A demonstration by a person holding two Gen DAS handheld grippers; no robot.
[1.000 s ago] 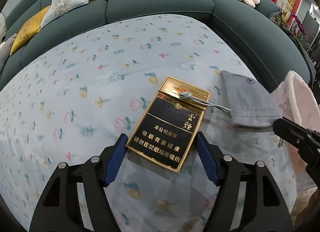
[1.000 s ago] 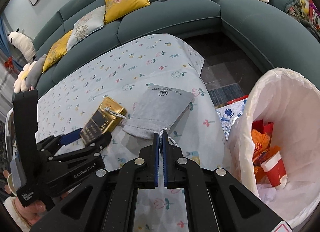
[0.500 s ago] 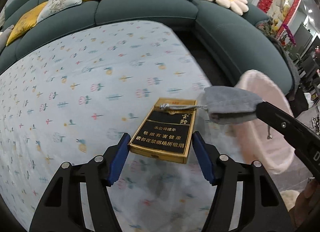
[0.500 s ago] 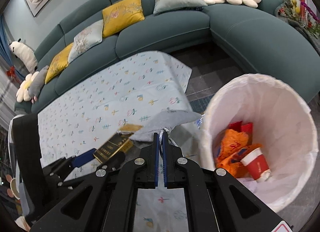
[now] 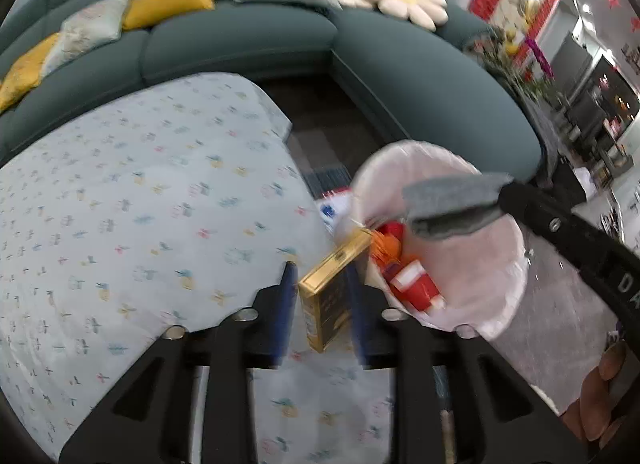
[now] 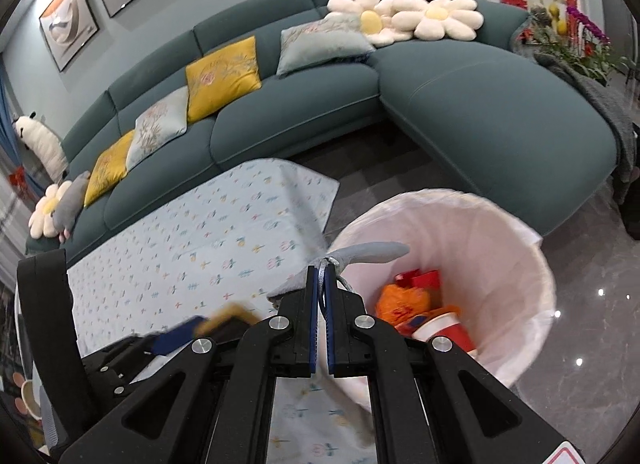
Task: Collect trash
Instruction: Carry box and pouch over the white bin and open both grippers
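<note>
While above bin (image 6: 532, 264) | left claw (image 5: 320, 296) clamps box (image 5: 328, 284) | right claw (image 6: 320, 284) clamps pouch (image 6: 368, 254)

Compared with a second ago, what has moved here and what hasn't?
Both items left the table: the left tongs carried the gold box to the bin rim, turning it on edge; the right tongs swung the grey pouch over the bin. Both grips unchanged, nothing dropped yet.

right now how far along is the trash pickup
Done: orange wrappers and a red paper cup already lie in the white-lined trash bin. In hand: the left gripper clamps a gold and black cigarette box, and the right gripper pinches a grey drawstring pouch over the bin. Left: releasing both.
</note>
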